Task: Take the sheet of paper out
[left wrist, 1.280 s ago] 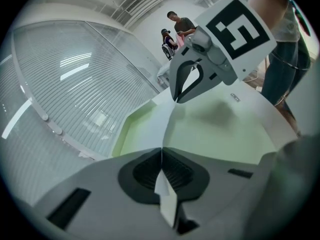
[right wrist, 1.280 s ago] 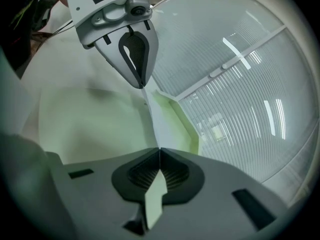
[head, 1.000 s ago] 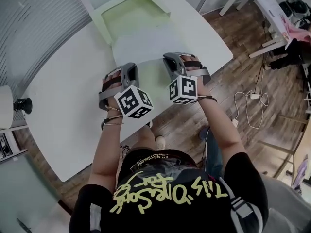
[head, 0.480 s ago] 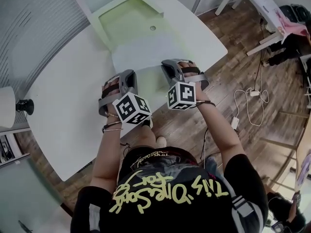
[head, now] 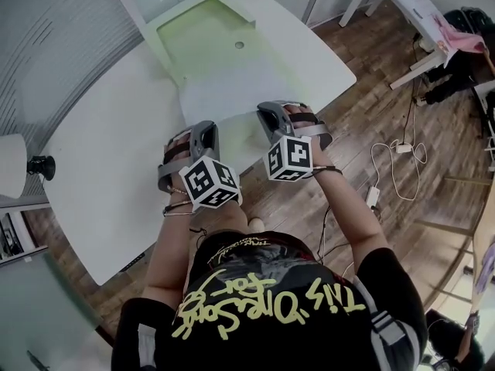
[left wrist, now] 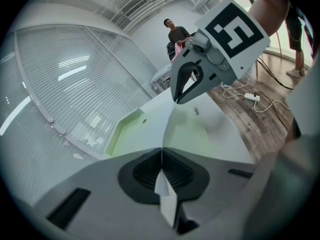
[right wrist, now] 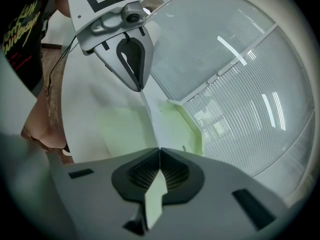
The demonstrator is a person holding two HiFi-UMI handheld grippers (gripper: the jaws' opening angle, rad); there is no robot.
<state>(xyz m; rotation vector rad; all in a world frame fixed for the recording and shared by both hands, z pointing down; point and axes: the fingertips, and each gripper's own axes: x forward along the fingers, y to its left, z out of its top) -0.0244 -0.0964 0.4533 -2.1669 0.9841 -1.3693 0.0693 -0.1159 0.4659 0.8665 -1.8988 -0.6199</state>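
A pale sheet of paper (head: 232,91) lies partly out of a light green folder (head: 203,31) on the white table (head: 100,168). My left gripper (head: 206,128) is shut on the sheet's near edge at its left corner. My right gripper (head: 268,114) is shut on the same edge at the right. In the left gripper view the sheet (left wrist: 192,129) runs edge-on out of the closed jaws, with the right gripper (left wrist: 182,91) clamped further along. In the right gripper view the sheet (right wrist: 117,126) leads to the left gripper (right wrist: 137,84), with the green folder (right wrist: 186,129) beyond it.
The table's near edge lies just under my hands, with wooden floor (head: 387,114) below. A cable and plug (head: 396,165) lie on the floor at right. Another white table (head: 410,2) stands at the top right. A ribbed glass wall (head: 54,29) is on the left.
Both grippers have drawn back toward me with the sheet. More of the green folder's inside shows now, including a small round hole.
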